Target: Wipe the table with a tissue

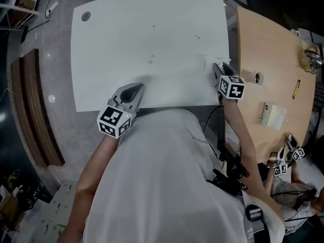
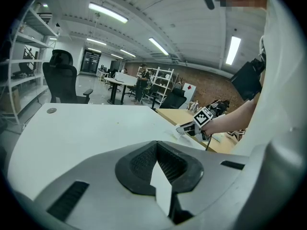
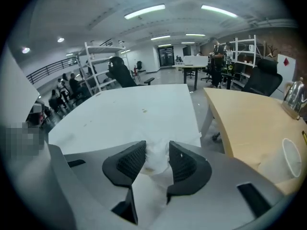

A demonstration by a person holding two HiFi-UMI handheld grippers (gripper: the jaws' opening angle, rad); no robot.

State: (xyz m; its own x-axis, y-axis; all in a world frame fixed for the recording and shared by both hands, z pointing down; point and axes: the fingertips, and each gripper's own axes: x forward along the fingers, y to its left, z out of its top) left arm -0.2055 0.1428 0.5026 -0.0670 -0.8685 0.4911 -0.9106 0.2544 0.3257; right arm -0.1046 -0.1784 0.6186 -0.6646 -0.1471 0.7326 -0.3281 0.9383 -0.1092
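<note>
Fingers [image 3: 128,163] of the right gripper [image 3: 157,146] are clamped on a crumpled white paper tissue [image 3: 156,161], held low at the right edge of the white rectangular table [image 1: 147,29], close to its near corner. At the near edge, the left gripper [image 1: 136,88] has its jaws together and empty. Small dark specks [image 1: 151,61] dot the table's middle, so most of the wiping looks undone.
</note>
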